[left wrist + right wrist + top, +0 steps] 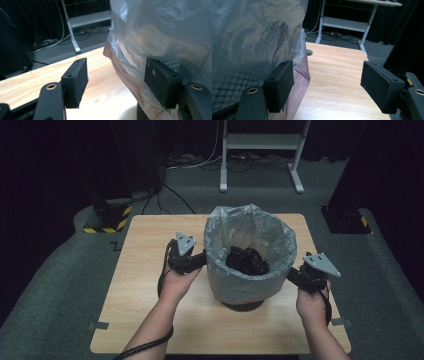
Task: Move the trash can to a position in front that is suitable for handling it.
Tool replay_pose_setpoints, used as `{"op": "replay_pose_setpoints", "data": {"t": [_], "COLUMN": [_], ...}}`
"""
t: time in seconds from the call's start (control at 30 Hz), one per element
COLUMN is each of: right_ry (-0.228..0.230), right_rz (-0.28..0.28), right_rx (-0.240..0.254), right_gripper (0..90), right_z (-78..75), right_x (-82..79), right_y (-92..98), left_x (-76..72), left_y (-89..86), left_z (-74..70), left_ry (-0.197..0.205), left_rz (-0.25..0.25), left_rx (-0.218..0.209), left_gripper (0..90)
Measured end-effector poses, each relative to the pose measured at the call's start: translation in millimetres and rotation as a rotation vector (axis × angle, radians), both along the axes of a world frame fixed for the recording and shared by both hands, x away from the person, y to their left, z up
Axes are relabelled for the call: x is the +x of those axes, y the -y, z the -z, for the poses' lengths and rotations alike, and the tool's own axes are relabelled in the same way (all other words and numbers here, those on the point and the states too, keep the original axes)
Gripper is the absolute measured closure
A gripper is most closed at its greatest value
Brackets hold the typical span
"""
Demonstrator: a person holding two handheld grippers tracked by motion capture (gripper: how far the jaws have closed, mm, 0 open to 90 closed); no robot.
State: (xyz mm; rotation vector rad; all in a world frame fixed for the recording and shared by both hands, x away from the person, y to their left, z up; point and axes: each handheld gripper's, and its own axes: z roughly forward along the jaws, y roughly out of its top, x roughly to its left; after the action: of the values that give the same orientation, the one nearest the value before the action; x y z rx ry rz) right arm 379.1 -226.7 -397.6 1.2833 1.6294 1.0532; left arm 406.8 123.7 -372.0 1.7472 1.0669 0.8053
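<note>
Closest in, two bare forearms reach up from the near edge of the pale wooden table, each hand wrapped around a black two-jaw gripper topped by a grey three-cornered plate. Between them stands the thing they are working at: a round black mesh bin lined with a translucent grey plastic bag, set a little right of the table's middle and toward its far half. The bag's mouth is folded over the rim, its skirt hangs down the outside, and a dark crumpled heap lies inside.

The left gripper sits just beside the bin's left flank, at about the height of the bag's skirt. In the left gripper view its jaws stand spread, one over bare tabletop, the other lying against the hanging plastic, with a fold of the film between them but not pinched.

The right gripper is at the bin's right flank. In the right gripper view its jaws are spread wide too, one pad at the bag's lower edge, where mesh shows through the film, the other out over open wood; nothing is gripped.

Beyond the bin, past the table's far edge, a white metal frame stands on grey carpet among loose cables.
</note>
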Motion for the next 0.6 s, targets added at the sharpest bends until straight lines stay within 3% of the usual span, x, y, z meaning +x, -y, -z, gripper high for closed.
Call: {"op": "replay_pose_setpoints", "data": {"t": [0.2,0.33,0.4,0.6], "right_ry": [0.012,0.031,0.042,0.028], "right_rz": [0.037,0.050,0.055,0.054], "right_rx": [0.000,-0.014,-0.018,-0.009], "right_gripper": [26.2,24.6,23.2,22.0], "right_z": [2.2,2.4,4.3,14.1], "right_x": [0.2,-3.0,-5.5,-9.4], "right_y": [14.1,15.0,14.6,14.1], "left_x": [6.3,7.7,6.1,-13.8], "left_y": [13.5,6.7,2.1,-23.8], "left_z": [3.2,8.9,11.7,25.8], "left_ry": [-0.008,-0.033,-0.037,-0.062], "left_rz": [-0.003,0.005,0.008,0.000], "left_rx": [-0.050,-0.113,-0.104,-0.093], "left_gripper": [34.3,26.9,19.9,19.3]}}
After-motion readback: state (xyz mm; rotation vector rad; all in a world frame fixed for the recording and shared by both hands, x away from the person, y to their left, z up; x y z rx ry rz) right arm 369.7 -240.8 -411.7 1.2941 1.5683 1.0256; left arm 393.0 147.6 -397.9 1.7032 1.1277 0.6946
